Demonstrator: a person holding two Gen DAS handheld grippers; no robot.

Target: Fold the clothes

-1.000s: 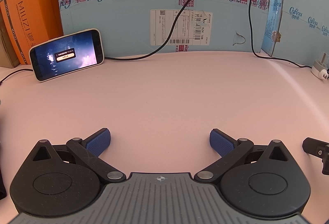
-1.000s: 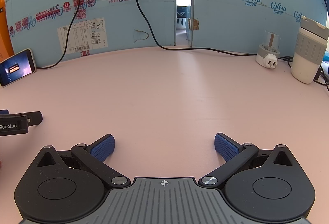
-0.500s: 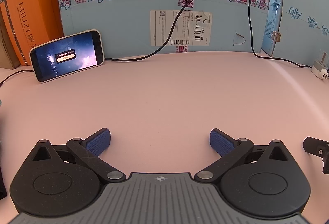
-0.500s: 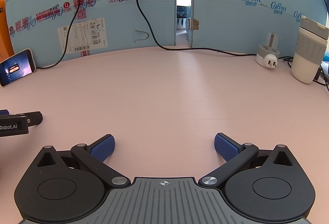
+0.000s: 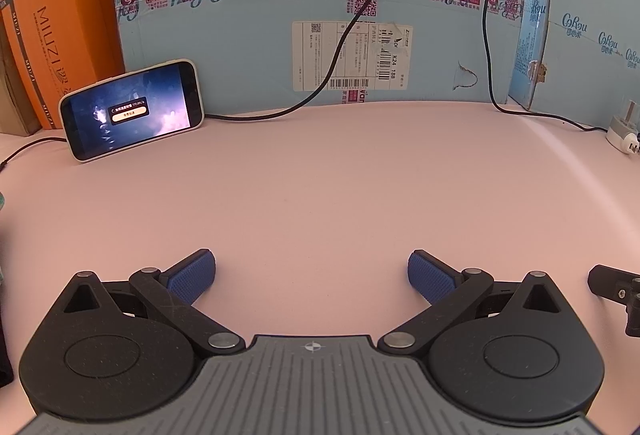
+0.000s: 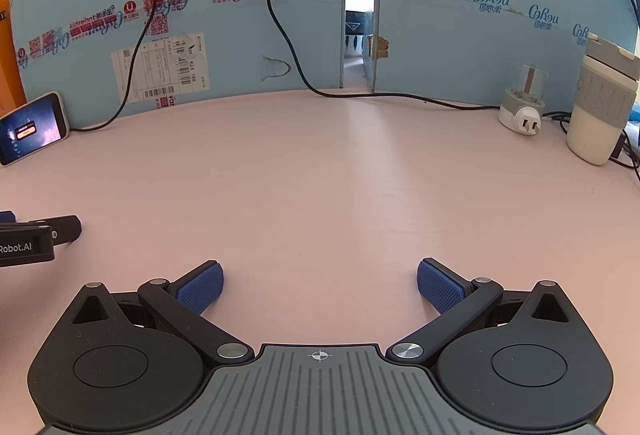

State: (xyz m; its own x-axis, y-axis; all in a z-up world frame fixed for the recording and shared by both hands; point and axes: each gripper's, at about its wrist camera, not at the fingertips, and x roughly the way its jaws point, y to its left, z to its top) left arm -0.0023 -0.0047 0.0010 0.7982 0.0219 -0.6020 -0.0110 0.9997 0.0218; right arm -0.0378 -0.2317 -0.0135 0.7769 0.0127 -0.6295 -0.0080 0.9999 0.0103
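Both tools (image 5: 311, 277) (image 6: 320, 285) wide apart, empty

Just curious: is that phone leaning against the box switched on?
On. The phone has a lit screen showing a dark picture with a small pop-up message; its text is too small to read.

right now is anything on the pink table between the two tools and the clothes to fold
No clothes show in either view. Both the left tool and right tool are open over the bare pink table, with nothing visible directly ahead.
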